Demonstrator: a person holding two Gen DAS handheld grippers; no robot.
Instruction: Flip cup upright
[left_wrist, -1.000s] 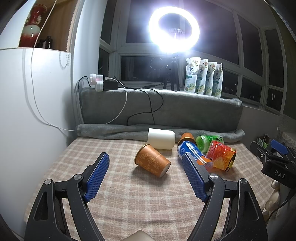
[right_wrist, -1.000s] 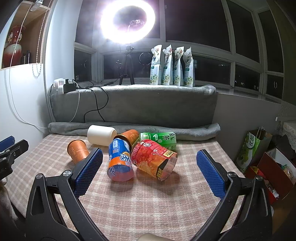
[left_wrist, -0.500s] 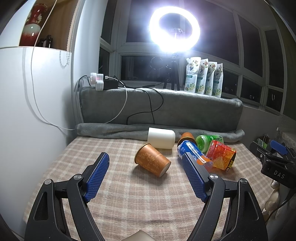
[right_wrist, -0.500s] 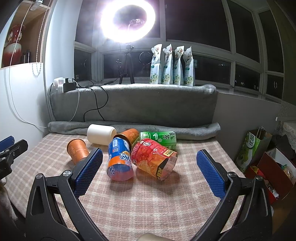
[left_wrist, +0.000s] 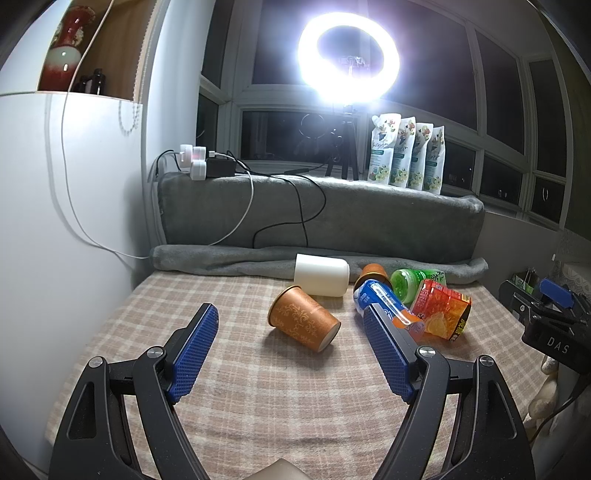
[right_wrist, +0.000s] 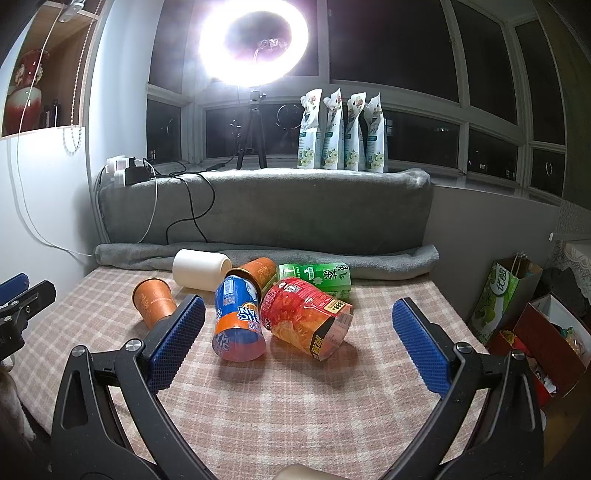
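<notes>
Item: orange paper cup (left_wrist: 303, 322), on its side on the checked cloth (left_wrist: 258, 398), apart from the cluster of white cup (left_wrist: 322, 275), blue can (right_wrist: 238, 319) and red container (right_wrist: 308, 319). Left hand-held gripper (left_wrist: 290, 350): fingers apart, empty, short of the cup. Right hand-held gripper (right_wrist: 297, 343): apart, empty. Change over the last second: none; flip not begun. Room: grey cushion (left_wrist: 369, 218), ring light (left_wrist: 349, 55), dark windows.

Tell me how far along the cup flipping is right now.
Nothing looks done yet: the brown patterned paper cup lies on its side on the checked cloth, and so do the white cup and the second brown cup. Nothing is in hand: the left gripper is open and short of the cup, and the right gripper is open and empty. Grasping and standing a cup up remain.
</notes>
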